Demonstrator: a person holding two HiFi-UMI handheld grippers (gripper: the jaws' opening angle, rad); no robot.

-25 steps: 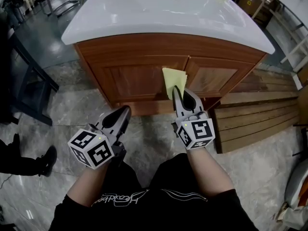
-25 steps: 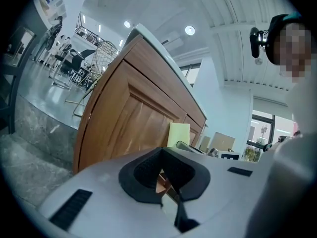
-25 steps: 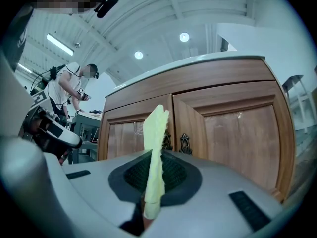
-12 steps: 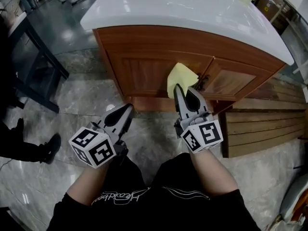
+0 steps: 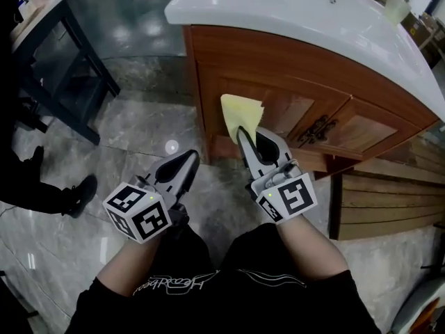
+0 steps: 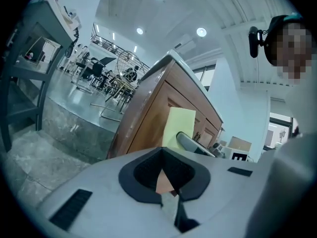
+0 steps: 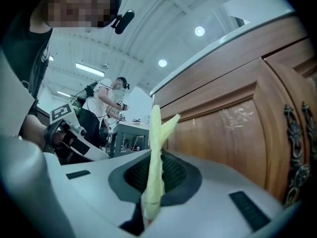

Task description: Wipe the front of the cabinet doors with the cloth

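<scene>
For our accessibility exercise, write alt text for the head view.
The right gripper holds a yellow cloth in front of a wooden cabinet door, under a white countertop. The left gripper hangs shut and empty beside it, above a grey floor.

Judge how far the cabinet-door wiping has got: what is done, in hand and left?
Done: the yellow cloth is clamped in the right gripper. In hand: it is held up at the left cabinet door, near its outer edge; contact cannot be confirmed. Left: probably the right door; no wipe marks show on either. The left gripper is shut, empty.
</scene>
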